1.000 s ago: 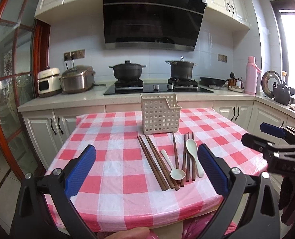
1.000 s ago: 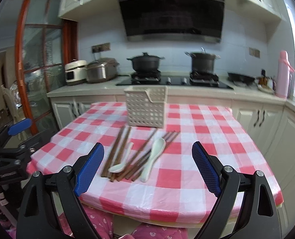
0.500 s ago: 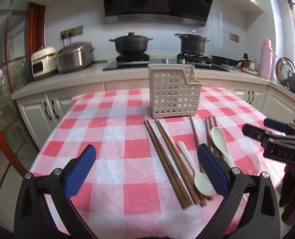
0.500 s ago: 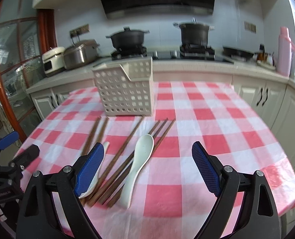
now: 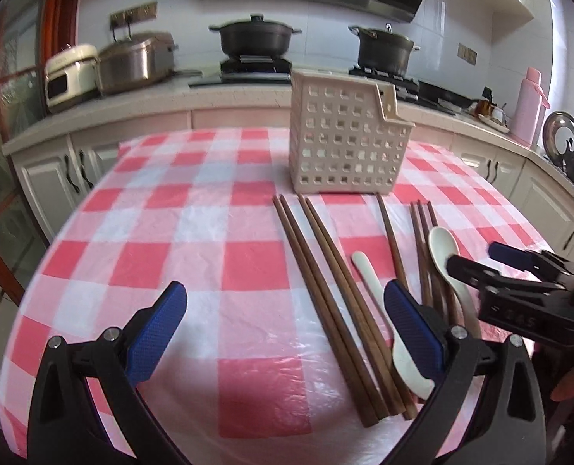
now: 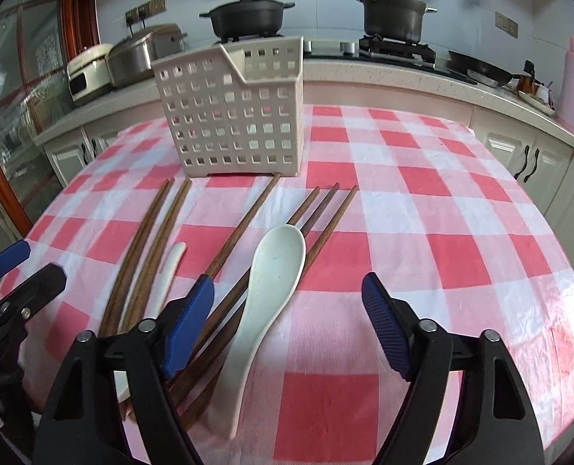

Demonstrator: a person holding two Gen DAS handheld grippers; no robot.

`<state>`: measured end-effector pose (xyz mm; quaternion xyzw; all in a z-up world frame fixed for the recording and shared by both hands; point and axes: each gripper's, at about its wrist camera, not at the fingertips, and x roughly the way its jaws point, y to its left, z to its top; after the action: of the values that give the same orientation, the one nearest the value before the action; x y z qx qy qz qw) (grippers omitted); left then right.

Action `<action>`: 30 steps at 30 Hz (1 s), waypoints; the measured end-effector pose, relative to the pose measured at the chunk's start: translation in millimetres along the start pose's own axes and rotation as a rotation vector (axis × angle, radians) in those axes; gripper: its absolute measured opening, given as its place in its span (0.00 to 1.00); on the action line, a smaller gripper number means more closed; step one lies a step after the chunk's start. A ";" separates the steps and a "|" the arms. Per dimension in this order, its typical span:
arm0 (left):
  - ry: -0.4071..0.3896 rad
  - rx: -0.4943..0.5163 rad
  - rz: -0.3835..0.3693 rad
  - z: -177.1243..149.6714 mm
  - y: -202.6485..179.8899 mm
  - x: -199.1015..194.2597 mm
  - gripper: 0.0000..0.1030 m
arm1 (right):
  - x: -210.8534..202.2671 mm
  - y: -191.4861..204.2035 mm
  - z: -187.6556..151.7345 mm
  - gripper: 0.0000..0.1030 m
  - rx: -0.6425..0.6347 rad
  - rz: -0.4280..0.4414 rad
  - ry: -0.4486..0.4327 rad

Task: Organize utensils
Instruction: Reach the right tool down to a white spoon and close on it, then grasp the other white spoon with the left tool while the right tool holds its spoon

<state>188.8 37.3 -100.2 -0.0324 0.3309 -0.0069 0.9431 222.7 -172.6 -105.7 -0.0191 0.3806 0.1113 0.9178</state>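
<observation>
Two white spoons (image 6: 271,294) and several brown chopsticks (image 5: 325,279) lay on the checked surface (image 5: 194,255), just near of the perforated white basket (image 6: 232,116). Near ends of the utensils were hidden behind gripper fingers; exact chopstick count hard to tell. Left hand-held gripper (image 5: 283,333) hovered tilted down, spread wide, nothing between. Right hand-held gripper (image 6: 287,321) tilted down over the larger spoon's handle, jaws closing, pads not touching it.
</observation>
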 end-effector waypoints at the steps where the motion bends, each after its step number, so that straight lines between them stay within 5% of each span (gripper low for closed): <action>1: 0.012 -0.002 -0.007 1.7 -0.2 2.6 0.95 | 3.5 -0.1 2.7 0.65 0.003 0.003 0.014; 18: 0.102 0.006 0.006 24.7 3.1 47.7 0.95 | 36.2 6.5 18.6 0.47 0.006 -0.046 0.111; 26: 0.140 -0.017 -0.001 31.2 3.5 64.6 0.95 | 37.0 -6.6 20.4 0.19 0.044 -0.031 0.104; 30: 0.148 0.000 -0.022 29.4 -6.0 63.4 0.92 | 31.4 -12.5 19.4 0.17 0.064 -0.022 0.079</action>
<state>256.6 30.7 -116.5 -0.0355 0.3995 -0.0199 0.9158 260.4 -176.5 -114.6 0.0016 0.4195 0.0880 0.9035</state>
